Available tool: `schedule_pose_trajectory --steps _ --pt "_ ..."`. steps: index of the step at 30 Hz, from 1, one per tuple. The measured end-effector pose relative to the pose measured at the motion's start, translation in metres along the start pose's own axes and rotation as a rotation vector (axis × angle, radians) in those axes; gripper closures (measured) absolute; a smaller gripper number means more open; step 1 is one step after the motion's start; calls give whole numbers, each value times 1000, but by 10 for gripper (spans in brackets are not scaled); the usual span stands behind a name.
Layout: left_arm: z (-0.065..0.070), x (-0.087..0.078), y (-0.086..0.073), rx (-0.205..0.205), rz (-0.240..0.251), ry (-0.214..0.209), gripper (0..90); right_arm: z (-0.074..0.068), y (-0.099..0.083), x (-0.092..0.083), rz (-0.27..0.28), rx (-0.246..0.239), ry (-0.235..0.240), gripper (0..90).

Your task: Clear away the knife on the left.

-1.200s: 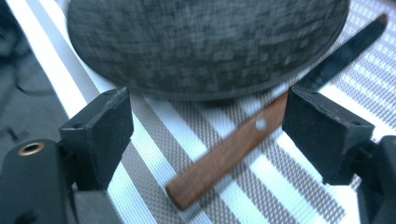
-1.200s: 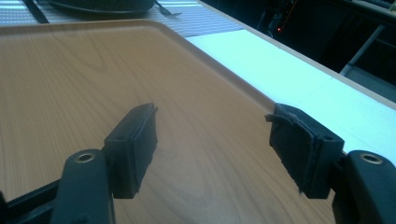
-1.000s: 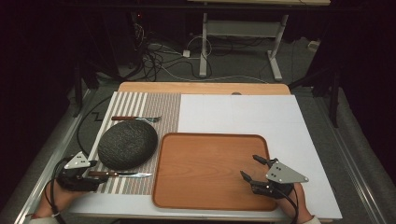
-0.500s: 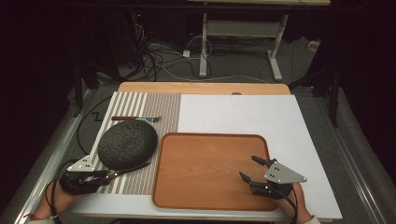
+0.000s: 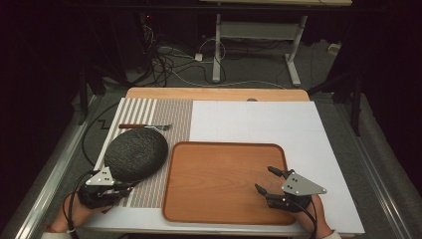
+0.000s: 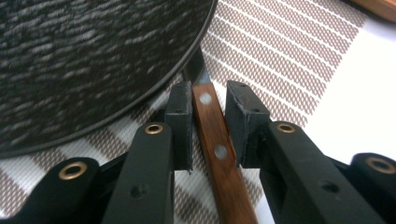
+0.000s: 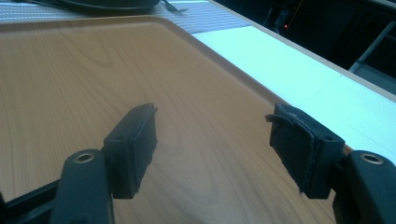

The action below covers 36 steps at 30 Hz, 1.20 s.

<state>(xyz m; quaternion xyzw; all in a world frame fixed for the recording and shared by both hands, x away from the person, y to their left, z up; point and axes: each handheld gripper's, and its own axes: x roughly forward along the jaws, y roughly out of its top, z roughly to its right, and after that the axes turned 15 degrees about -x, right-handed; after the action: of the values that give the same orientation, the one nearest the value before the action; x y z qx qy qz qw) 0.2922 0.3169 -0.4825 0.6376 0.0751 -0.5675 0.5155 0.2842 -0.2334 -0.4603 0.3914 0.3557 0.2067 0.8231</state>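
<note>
Both left fingers (image 6: 208,128) closing around knife handle (image 6: 215,149) — narrow gap; right fingers (image 7: 219,149) wide.

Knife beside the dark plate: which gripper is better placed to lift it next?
Left. The left gripper has just been closing around the knife handle; the right gripper hovers open over the wooden tray.

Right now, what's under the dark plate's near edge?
The knife: its wooden handle lies between the left gripper pads, whose jaws have just been closing. Its blade runs under the plate rim, covered beyond that.
</note>
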Motion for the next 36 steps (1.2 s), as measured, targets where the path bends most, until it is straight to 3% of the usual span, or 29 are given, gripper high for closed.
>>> schedule_pose_trajectory --steps 4,8,11,13,15,18,23,29,36 --pt "3 1 -1 53 15 17 737 0 0 0 -2 0 1 322" --pt "1 -1 -4 57 30 -9 740 0 0 0 -5 0 -3 322" --pt "3 -4 -6 77 44 19 741 0 0 0 -4 1 -4 322" --pt "5 -7 -7 81 68 11 741 0 0 0 -5 0 -4 322" --pt "11 -13 -6 104 79 60 741 0 0 0 -6 0 -5 322" --pt "18 -22 -7 125 108 19 741 0 0 0 -5 0 -7 323" --pt "27 -26 -5 146 131 10 741 0 0 0 -7 0 -4 322" --pt "34 -31 0 156 198 -20 741 1 -1 0 -6 3 -7 322" --pt "46 -21 10 166 266 -25 741 0 0 0 -2 1 -9 322"
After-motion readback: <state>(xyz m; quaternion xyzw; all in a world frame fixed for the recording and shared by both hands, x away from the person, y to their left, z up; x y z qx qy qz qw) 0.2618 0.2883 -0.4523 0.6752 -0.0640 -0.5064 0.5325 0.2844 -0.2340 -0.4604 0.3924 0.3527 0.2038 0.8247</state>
